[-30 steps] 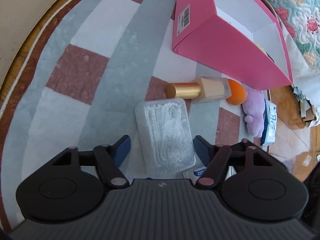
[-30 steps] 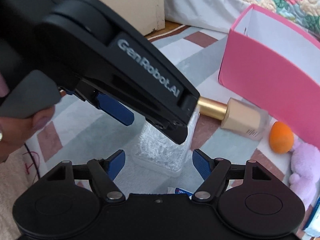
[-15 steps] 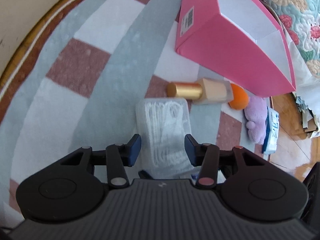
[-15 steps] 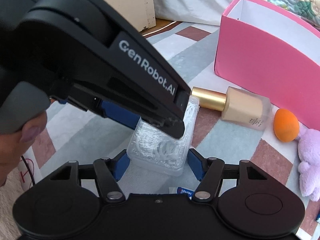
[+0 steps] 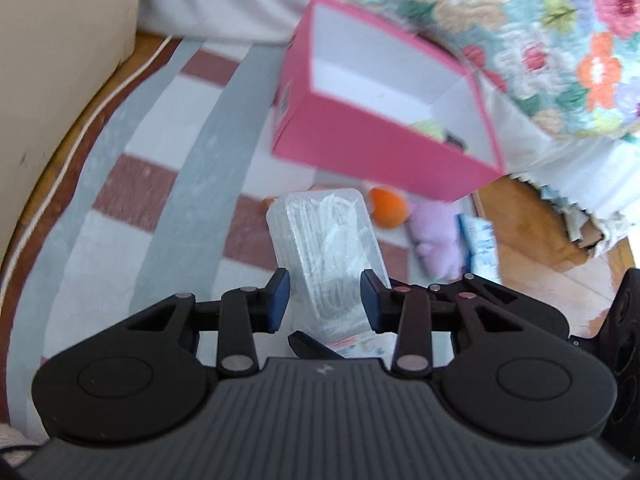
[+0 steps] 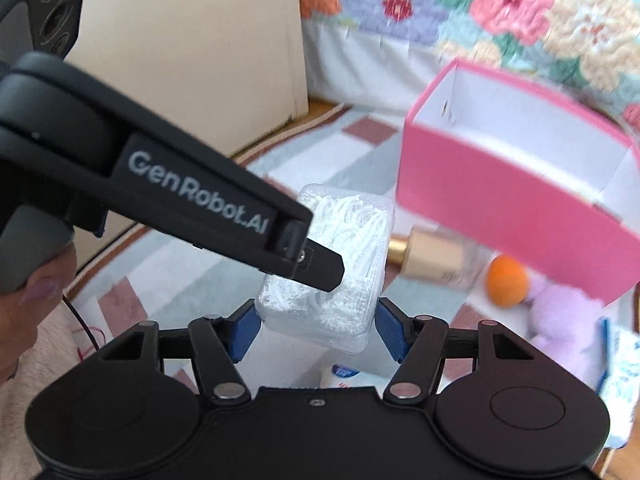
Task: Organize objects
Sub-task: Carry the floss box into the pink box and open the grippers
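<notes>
"GenRobot.AI" on left gripper (image 5: 323, 295); it and right gripper (image 6: 317, 328) both clamp clear box (image 6: 336, 260); left jaws just closing.

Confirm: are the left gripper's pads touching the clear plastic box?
Touching. The left wrist view shows both blue pads pressed against the sides of the clear plastic box, no gap, with the left gripper having just closed on it.

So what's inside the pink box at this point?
In the left wrist view the pink box shows white inner walls, something yellow-green and a dark item near its front wall. That wall hides the rest of the floor, so I can't identify either item.
</notes>
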`<move>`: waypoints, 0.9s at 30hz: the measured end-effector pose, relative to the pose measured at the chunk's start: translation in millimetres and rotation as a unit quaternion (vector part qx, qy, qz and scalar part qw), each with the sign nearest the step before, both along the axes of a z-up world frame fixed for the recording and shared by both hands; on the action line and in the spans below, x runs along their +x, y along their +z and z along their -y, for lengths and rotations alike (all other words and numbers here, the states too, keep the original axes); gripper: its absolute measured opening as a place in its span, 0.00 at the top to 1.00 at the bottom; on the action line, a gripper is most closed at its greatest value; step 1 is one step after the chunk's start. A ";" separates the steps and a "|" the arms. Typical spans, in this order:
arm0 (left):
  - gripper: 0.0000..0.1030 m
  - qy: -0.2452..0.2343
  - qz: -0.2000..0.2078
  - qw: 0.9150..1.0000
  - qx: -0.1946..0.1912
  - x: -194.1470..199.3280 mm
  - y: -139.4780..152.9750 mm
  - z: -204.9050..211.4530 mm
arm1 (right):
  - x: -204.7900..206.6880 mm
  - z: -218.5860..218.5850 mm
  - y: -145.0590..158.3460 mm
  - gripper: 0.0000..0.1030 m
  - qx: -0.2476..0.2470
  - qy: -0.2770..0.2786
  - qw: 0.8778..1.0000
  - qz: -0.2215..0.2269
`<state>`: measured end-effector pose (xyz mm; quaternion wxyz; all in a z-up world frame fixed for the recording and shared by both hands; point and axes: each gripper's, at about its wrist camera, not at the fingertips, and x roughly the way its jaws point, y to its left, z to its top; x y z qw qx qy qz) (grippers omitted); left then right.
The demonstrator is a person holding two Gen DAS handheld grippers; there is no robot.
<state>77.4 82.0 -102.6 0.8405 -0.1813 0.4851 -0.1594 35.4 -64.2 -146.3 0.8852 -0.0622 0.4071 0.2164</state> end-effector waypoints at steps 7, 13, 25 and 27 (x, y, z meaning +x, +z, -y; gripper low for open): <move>0.64 -0.033 0.056 0.998 0.001 10.1 63.0 5.1 | 2.5 10.5 58.5 0.34 0.005 -0.016 0.998 0.062; 0.63 -0.053 0.096 0.994 0.009 37.0 116.6 20.5 | 29.0 26.9 95.7 0.34 0.005 -0.034 0.995 0.098; 0.62 -0.066 0.111 0.992 0.004 131.5 165.7 72.2 | 112.1 72.6 130.4 0.34 -0.005 -0.072 0.993 0.089; 0.62 -0.067 0.104 0.992 0.010 152.2 159.9 82.4 | 130.1 83.0 122.5 0.34 0.008 -0.078 0.994 0.074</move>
